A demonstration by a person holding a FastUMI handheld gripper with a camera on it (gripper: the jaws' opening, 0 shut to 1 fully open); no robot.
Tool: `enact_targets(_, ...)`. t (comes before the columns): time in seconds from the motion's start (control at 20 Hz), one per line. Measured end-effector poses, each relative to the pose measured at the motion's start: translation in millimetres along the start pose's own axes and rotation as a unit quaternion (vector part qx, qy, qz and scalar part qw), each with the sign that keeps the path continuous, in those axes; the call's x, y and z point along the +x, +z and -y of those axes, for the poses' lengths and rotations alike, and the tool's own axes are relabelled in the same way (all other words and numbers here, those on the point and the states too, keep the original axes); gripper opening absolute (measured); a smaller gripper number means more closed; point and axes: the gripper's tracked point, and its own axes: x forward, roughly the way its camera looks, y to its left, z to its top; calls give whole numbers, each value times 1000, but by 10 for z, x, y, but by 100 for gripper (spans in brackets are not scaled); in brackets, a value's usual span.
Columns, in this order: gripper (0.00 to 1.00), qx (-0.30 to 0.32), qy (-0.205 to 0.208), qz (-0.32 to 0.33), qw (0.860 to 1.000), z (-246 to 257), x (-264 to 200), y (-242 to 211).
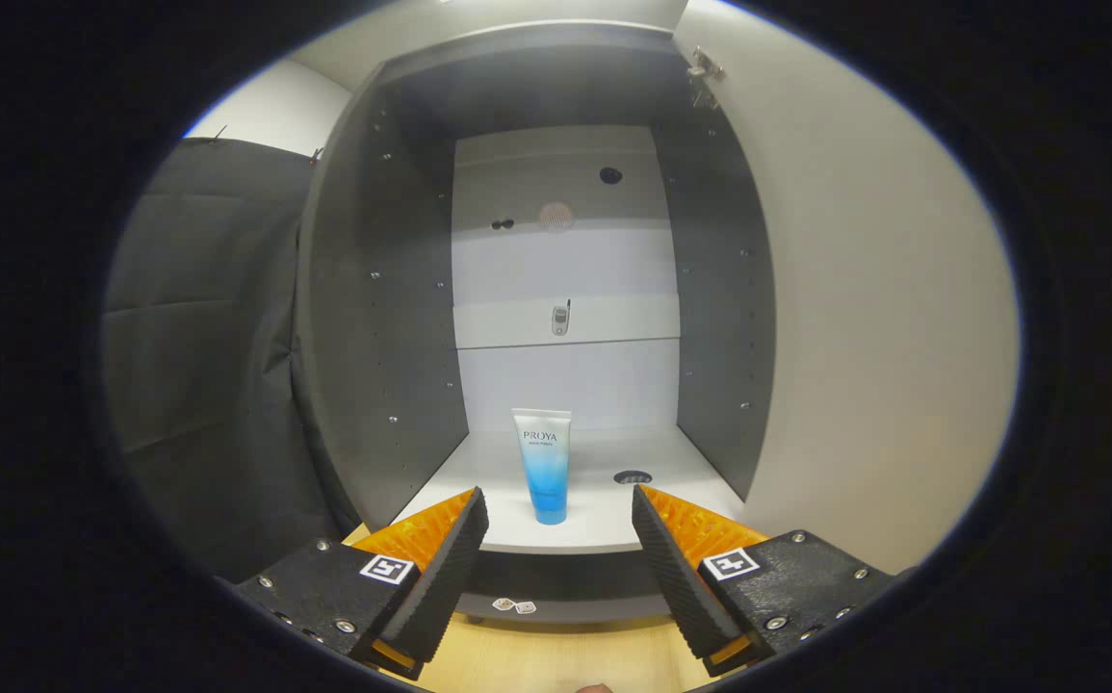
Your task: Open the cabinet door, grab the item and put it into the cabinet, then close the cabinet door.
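Tube (545,466) stands upright on the cabinet (382,318) floor at frame centre; we hold the gripper (560,515) just before it, jaws apart and empty, door (883,318) open.

Brand on tube (545,466): "PROYA", printed in dark capitals across the white upper part; the tube stands cap-down on the cabinet floor (594,520), lower centre of the frame.
Smaller line under the brand: present, but too small to read.
Square markers on the gripper (560,515): one black-and-white coded tag on each finger, patterns only, no letters.
Stickers on the cabinet's front edge: two small ones, possibly coded tags, unreadable.
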Motion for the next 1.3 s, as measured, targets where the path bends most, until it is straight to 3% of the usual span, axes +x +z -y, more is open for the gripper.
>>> enact_targets(0.75,93,1,7,35,999,76,-1628,-76)
enact_targets(1.3,93,8,-6,52,999,479,-2605,-122)
